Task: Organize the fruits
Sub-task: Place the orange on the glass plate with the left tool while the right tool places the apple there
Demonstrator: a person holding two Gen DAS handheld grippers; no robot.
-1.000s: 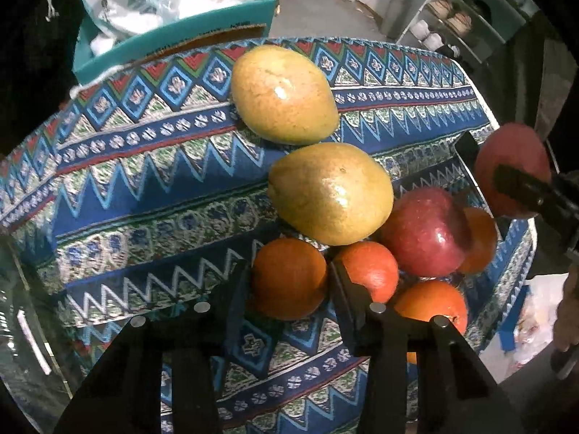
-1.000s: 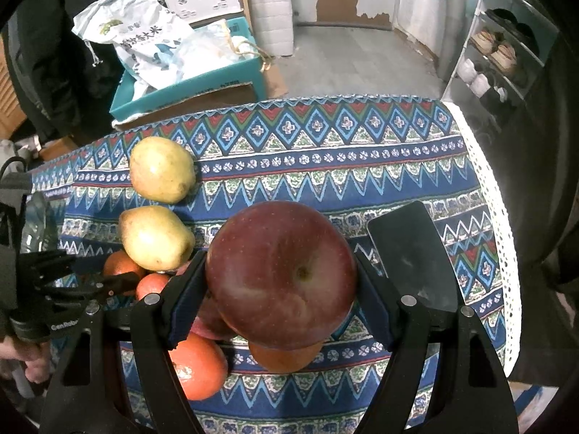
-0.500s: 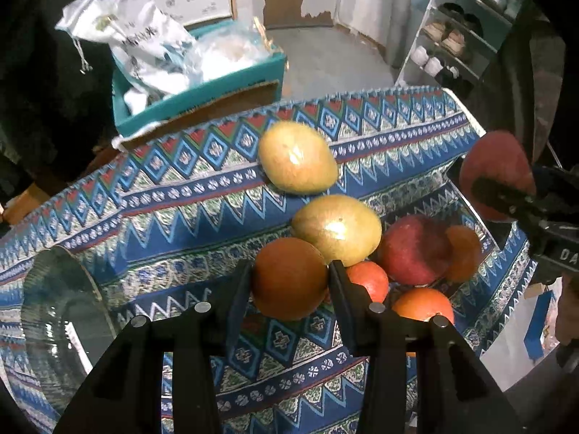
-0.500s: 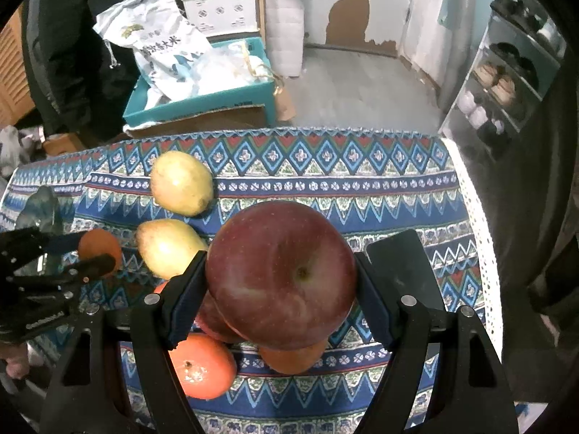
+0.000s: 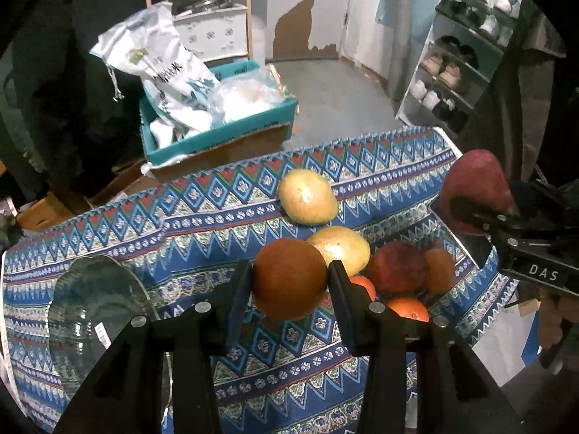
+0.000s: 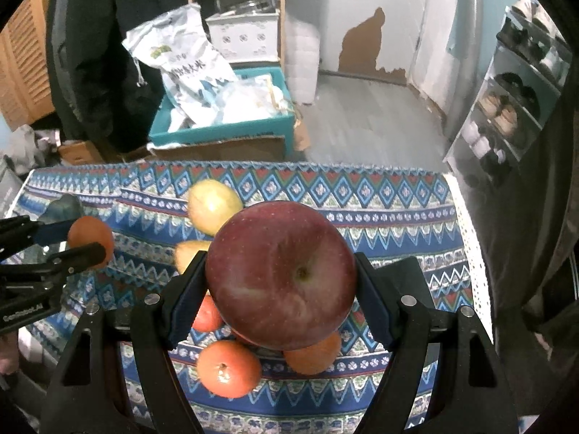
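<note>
Across the surface [image 6: 398,195] lies a patterned cloth [image 5: 202,224] in blue, red and white bands of diamonds and zigzags, with a white lace edge along its right side in the right wrist view. Two yellow-green pears [image 5: 307,197] sit near the middle of it, one behind the other. Just in front of them is a cluster of loose fruit: a dark red apple on the cloth [image 5: 396,267] and several oranges on the cloth [image 6: 228,369], touching or nearly touching. A clear glass plate [image 5: 90,307] rests on the cloth at the left, well apart from the cluster.

Above the cloth, the left tongs [image 5: 291,282] are clenched on a held orange [image 5: 289,278], both pads pressing its sides. The right tongs [image 6: 282,278] grasp a large red apple [image 6: 282,275], its stem dimple facing the camera, and hold it over the cluster. A hand [image 5: 557,322] shows at the right edge of the left wrist view, under the right tongs.

Behind the surface stands a teal box [image 6: 224,133] on brown cardboard, filled with a printed white sack [image 6: 188,61] and clear plastic bags. Farther back are a wooden shelf frame [image 6: 235,11], a white patterned bin, and a pale wall with a brown patch of peeled paint [image 6: 365,47]. The floor is grey. A shoe rack [image 5: 456,58] with pairs of shoes stands at the right, and a dark jacket hangs at the left.
</note>
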